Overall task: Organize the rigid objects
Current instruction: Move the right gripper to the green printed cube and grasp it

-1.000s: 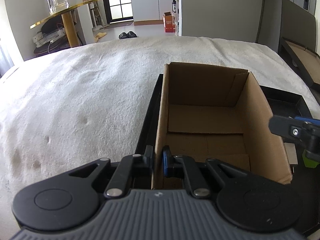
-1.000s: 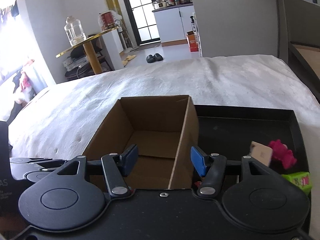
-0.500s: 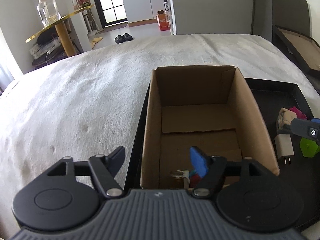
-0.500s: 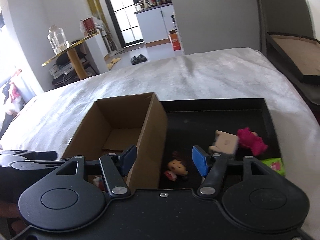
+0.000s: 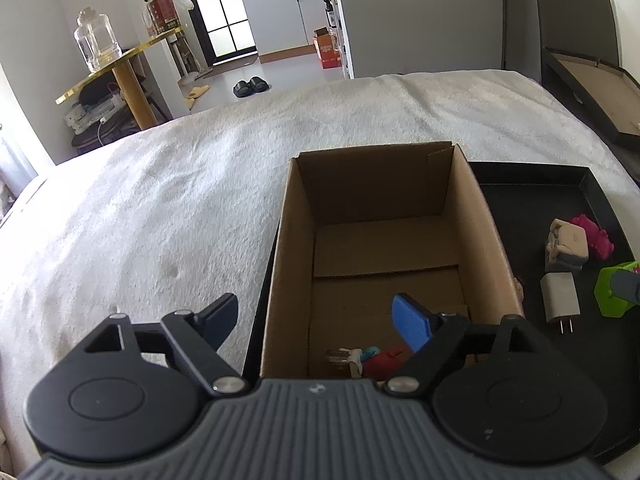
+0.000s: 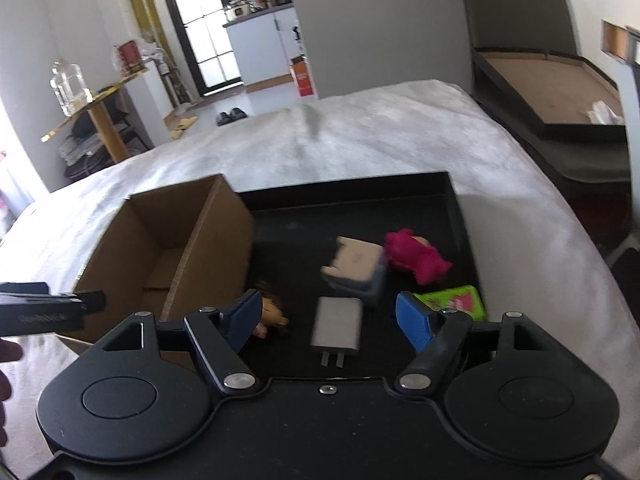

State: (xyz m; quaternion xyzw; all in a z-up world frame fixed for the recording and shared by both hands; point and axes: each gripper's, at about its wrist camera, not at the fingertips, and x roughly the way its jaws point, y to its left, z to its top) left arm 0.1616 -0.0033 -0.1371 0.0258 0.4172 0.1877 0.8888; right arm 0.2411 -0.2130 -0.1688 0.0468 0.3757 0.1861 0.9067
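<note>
Both claws opening — charger [image 6: 337, 327] beneath.

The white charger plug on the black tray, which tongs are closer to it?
Right. The right tongs hang just over the white charger, jaws opening around it. The left tongs straddle the cardboard box's left wall, further away.

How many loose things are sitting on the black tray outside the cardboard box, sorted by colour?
White or grey: 2, a charger plug and a blocky adapter
Pink: 1, a toy
Green: 1, a packet
Brown-haired doll: 1
Total: 5
</note>
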